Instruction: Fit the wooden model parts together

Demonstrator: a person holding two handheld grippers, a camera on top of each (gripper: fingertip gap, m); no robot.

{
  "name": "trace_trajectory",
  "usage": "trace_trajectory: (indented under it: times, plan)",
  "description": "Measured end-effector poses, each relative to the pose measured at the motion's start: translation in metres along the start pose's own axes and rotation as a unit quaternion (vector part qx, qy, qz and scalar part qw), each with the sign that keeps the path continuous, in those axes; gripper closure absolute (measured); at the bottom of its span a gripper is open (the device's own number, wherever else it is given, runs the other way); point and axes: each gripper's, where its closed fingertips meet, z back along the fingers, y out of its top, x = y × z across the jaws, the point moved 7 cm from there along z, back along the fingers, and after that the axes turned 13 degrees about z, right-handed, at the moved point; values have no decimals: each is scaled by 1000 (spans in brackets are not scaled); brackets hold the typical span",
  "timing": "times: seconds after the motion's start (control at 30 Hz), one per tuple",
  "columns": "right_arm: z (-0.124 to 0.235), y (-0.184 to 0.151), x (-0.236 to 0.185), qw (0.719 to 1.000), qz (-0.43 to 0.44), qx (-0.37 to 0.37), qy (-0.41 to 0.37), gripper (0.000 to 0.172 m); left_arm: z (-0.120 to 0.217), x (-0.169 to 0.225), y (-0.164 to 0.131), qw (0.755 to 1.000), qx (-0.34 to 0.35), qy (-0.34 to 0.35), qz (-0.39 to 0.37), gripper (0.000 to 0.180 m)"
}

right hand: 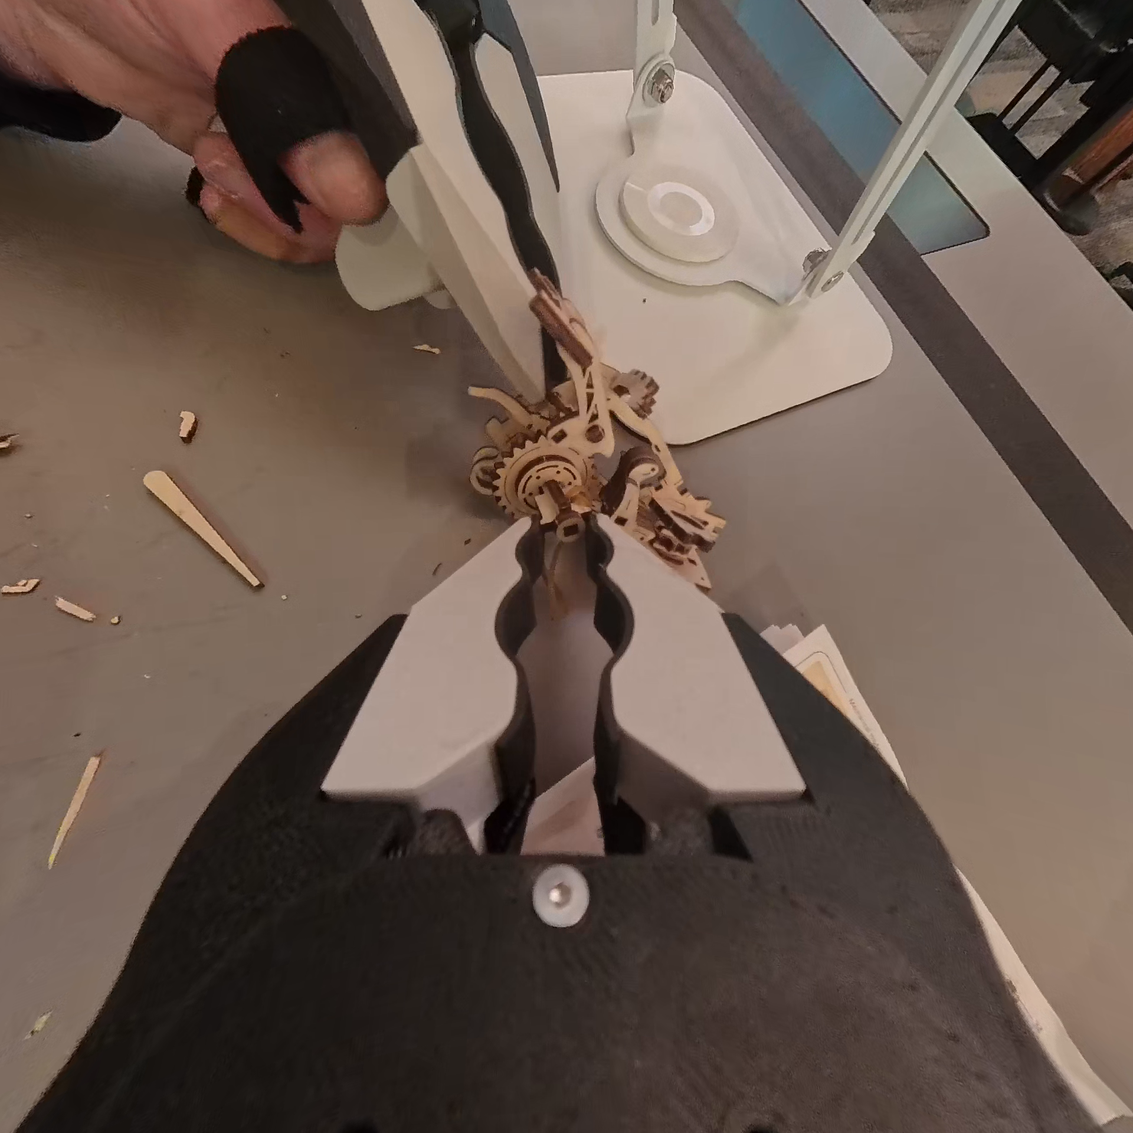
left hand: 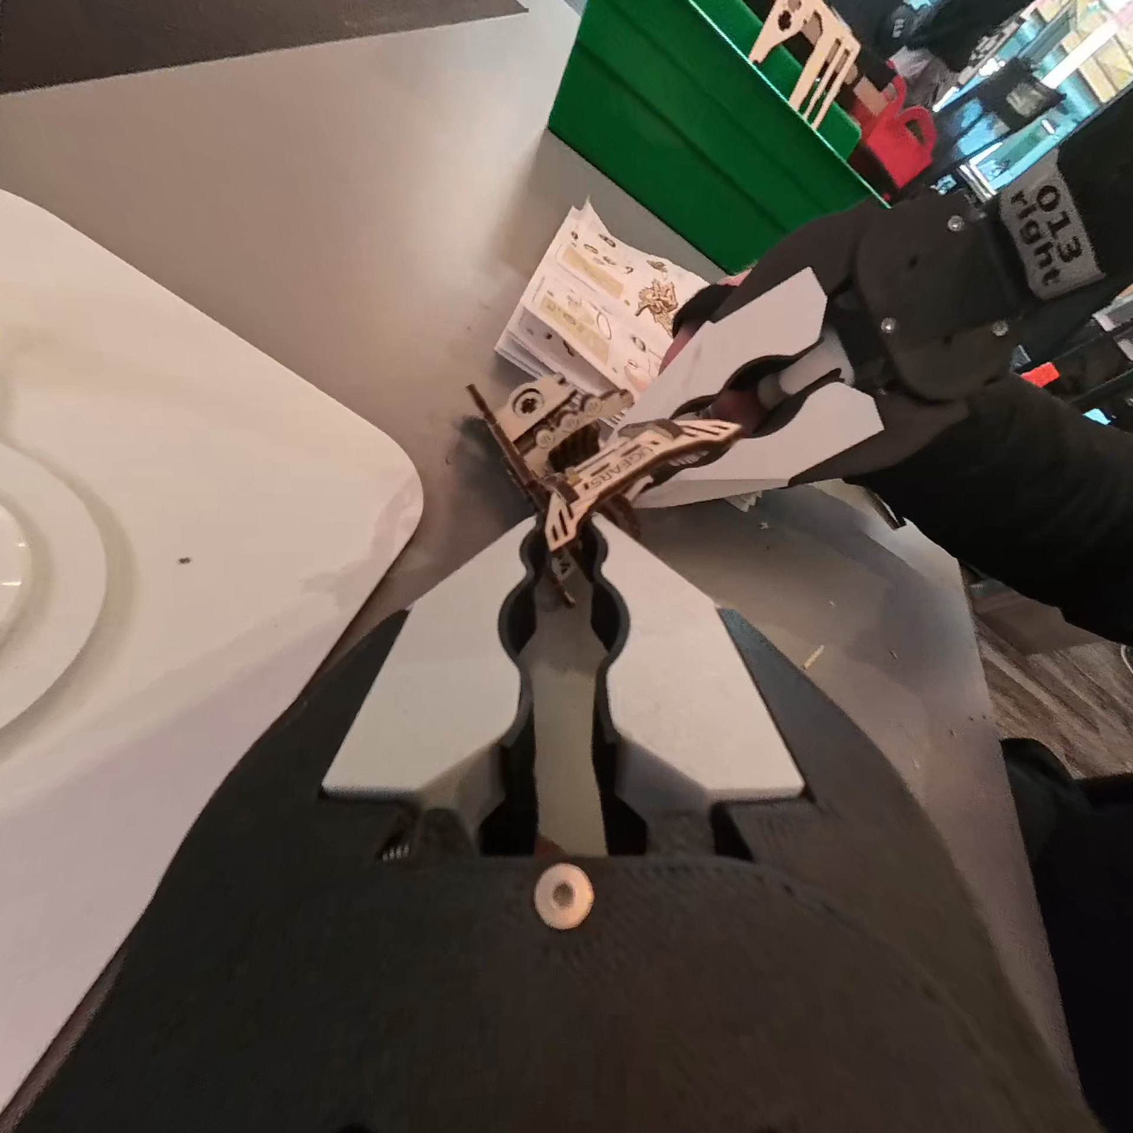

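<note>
Both grippers' fingertips (left hand: 567, 539) (right hand: 567, 539) clamp wooden model (right hand: 582, 466).

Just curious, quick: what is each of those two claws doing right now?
Left gripper: closed on the wooden model.
Right gripper: closed on the same model's other end.

Wooden model (right hand: 570, 466): pale beige w/ dark brown burnt edges. Worktop (right hand: 858, 552) grey. Lamp base (right hand: 766, 368) white. Bin (left hand: 705, 122) bright green. Both grippers (left hand: 564, 539) (right hand: 564, 539): black body, light grey fingers. Wood scraps (right hand: 202, 527) beige.
</note>
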Motion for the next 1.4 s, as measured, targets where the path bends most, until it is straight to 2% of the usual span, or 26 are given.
trace_trajectory:
  times: [0.2, 0.67, 0.83, 0.97, 1.1, 1.4]
  plan:
    - [1, 2, -1, 1000, 11, -8, -25, 160, -1, 0, 0, 1000, 0, 10, -5, 174]
    - [-1, 14, -11, 973, 156, -100, -140, 161, -3, -1, 1, 1000, 2, 12, -2, 175]
    - [-1, 11, -11, 981, 119, -79, -129, 161, -3, -1, 1, 1000, 2, 11, -2, 174]
    - [-1, 10, -10, 990, 43, -59, -119, 161, -3, -2, 1, 1000, 1, 8, 3, 174]
    - [-3, 8, -11, 991, -33, -52, -119, 162, -2, -2, 1, 1000, 3, 8, 7, 175]
    - [-5, 11, -11, 982, -122, -65, -130, 162, -3, -1, 1, 1000, 14, 25, -3, 174]
